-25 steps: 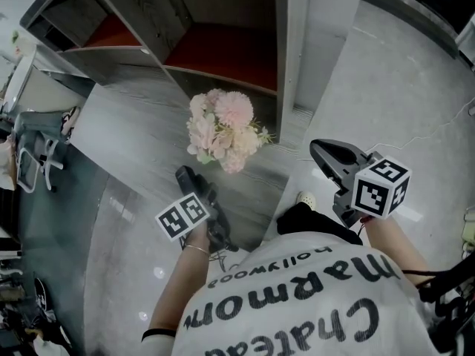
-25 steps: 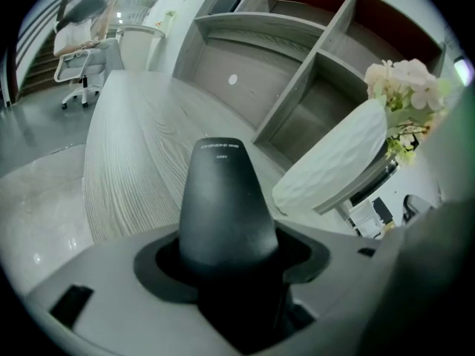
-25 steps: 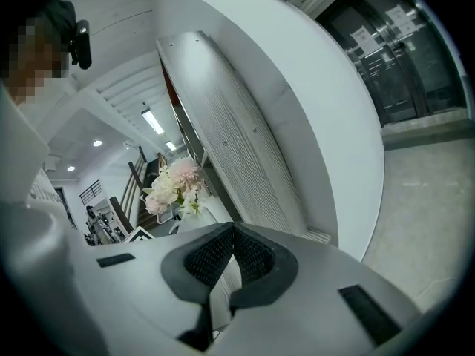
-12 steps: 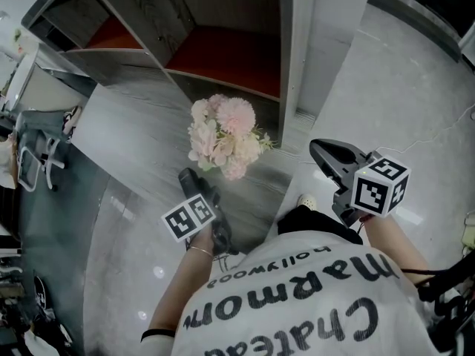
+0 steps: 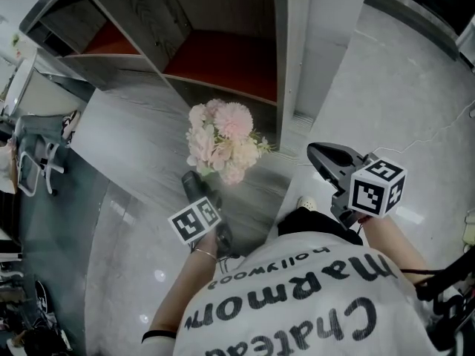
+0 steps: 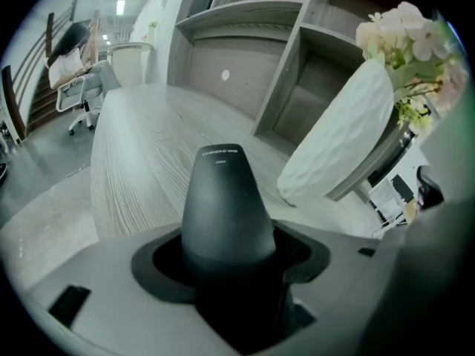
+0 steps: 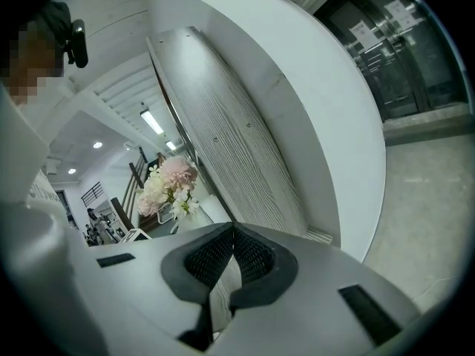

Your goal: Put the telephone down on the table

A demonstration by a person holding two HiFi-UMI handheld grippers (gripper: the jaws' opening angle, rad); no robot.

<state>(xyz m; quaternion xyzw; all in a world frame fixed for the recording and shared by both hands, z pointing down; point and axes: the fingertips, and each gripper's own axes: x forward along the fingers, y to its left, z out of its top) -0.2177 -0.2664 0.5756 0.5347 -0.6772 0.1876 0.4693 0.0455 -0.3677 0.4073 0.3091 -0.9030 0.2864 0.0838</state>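
In the head view my left tongs (image 5: 208,208) are clamped on the telephone (image 5: 191,182), a dark handset whose far end points up toward the flowers (image 5: 221,141) and sits just on my side of them, over the near edge of the table (image 5: 141,136). My right tongs (image 5: 319,153) hang well off to the right of the flowers, past the table's end and above the floor, with nothing in them. In the left gripper view the handset (image 6: 226,199) fills the gap between the jaws, which stand wide because the body is thick; bare wood runs out beyond it, and the flowers' white wrap (image 6: 345,136) leans in at the right. I cannot tell whether the handset touches the wood yet. In the right gripper view the jaws meet at their tips on nothing, and the flowers (image 7: 169,184) show far off to the left. I judge this to be the carry-in, with the set-down not yet done. The next move calls for lowering the handset flat on open wood to the left of the flowers, clear of the wrap, then spreading the jaws. Against a second ago, the left tongs have crept nearer the flowers, while the right has hardly shifted.
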